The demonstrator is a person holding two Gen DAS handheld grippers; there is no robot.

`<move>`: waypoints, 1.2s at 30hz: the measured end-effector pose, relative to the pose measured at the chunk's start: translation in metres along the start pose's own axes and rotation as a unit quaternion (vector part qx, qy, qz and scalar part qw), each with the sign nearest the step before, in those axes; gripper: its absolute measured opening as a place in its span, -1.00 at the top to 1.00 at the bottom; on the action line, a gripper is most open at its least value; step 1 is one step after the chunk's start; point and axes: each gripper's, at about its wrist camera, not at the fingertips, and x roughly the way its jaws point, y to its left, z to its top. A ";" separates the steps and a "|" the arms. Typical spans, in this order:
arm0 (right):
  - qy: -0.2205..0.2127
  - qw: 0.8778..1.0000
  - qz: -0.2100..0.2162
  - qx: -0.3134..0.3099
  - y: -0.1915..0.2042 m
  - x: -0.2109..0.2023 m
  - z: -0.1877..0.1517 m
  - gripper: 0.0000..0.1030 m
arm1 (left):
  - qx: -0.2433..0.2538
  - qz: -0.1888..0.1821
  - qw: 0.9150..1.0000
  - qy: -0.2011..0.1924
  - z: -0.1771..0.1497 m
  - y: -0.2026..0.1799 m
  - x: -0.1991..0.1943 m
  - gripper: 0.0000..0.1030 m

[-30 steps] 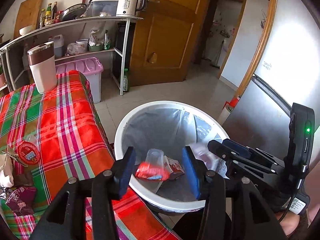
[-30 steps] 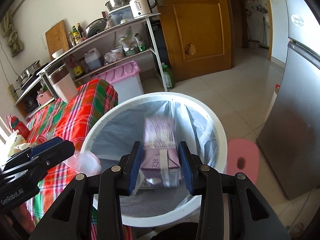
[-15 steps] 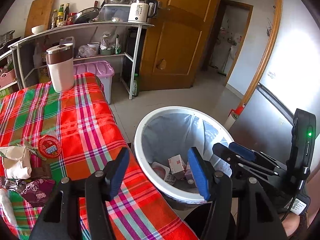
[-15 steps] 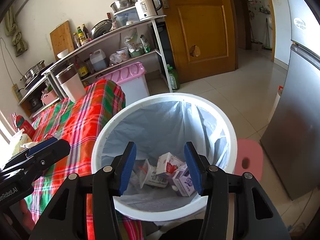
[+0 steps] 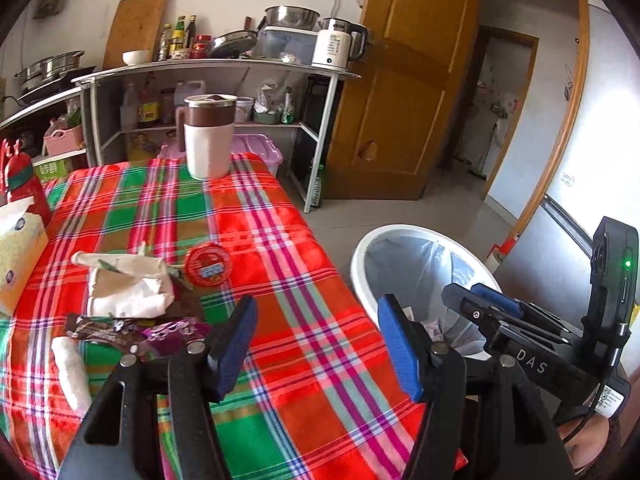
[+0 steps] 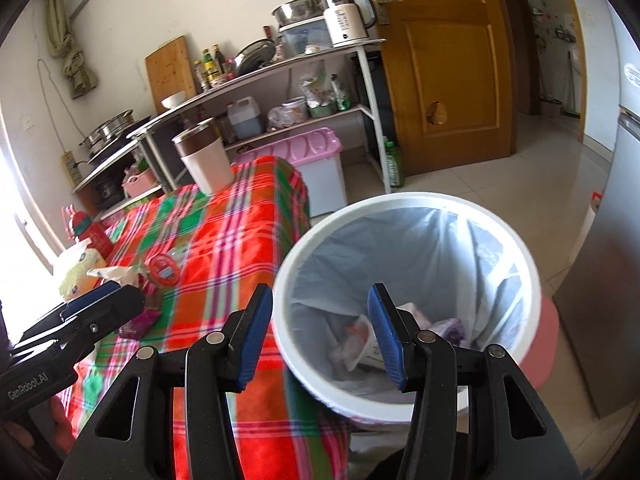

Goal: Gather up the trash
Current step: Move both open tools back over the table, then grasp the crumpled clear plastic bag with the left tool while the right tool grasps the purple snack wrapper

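Checked tablecloth [image 5: 280, 264] edge beside bin [image 6: 404, 208], floor [image 6: 500, 184] open

The table [image 5: 280, 240] wore a plaid cloth of red, green and orange with pink and purple stripes. On it lay a round red lid [image 5: 208, 267] with a blue band, a crumpled white and tan wrapper [image 5: 124, 288], a purple foil wrapper [image 5: 168, 330] and a white roll [image 5: 72, 372]. A yellow and white tissue pack [image 5: 18, 256] sat at the edge. The jug [image 5: 209, 136] was cream with a brown band. The bin [image 6: 404, 204] was white, its liner pale grey-blue. The fingers [image 6: 386, 332] carried blue pads on black frames. The door [image 6: 444, 60] was honey brown.
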 end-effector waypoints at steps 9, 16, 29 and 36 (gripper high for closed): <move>0.020 0.998 0.050 -0.040 0.050 0.020 -0.010 0.01 | -0.059 0.063 0.996 -0.013 -0.017 0.069 -0.029 -0.28; 0.040 0.993 0.088 -0.071 0.091 0.036 -0.017 -0.06 | -0.096 0.099 0.990 -0.012 -0.034 0.117 -0.041 -0.33; 0.081 0.982 0.145 -0.094 0.150 0.069 -0.025 -0.15 | -0.144 0.113 0.983 0.010 -0.059 0.171 -0.045 -0.35; 0.096 0.976 0.156 -0.117 0.171 0.081 -0.032 -0.20 | -0.153 0.099 0.983 0.020 -0.062 0.178 -0.035 -0.36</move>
